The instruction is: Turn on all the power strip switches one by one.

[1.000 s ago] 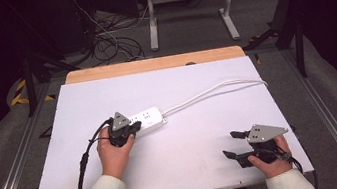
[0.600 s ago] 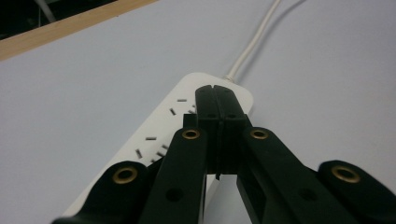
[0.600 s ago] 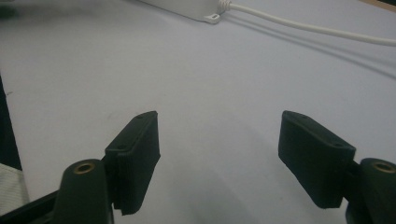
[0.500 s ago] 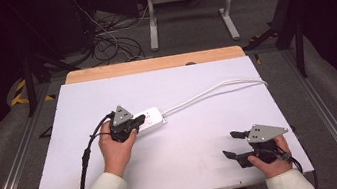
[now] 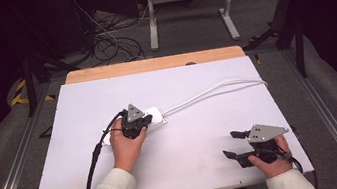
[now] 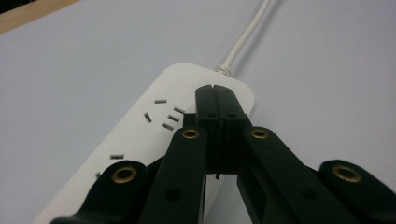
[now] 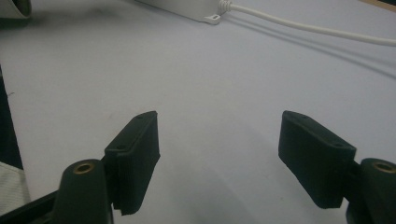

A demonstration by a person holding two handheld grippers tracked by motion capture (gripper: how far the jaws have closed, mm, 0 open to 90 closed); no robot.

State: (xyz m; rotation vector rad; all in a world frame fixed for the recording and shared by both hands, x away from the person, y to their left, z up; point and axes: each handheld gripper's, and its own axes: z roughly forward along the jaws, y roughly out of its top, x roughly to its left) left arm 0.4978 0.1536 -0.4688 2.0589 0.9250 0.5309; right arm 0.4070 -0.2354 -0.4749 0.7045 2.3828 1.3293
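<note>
The left gripper (image 6: 216, 93), its jaws pressed fully together with nothing between them, is hovering over the cord end of the power strip (image 5: 152, 118), which is lying left of centre on the table (image 5: 208, 169) with its cord (image 5: 206, 92) running off to the right; judging by that pose, the step in hand is pushing on or nudging the strip with the closed tips. The right gripper (image 5: 232, 144) is resting near the front right edge, well apart from the strip, jaws standing wide and empty. Next, the closed tips probably need lining up squarely on the strip's top so it isn't skidding sideways.
</note>
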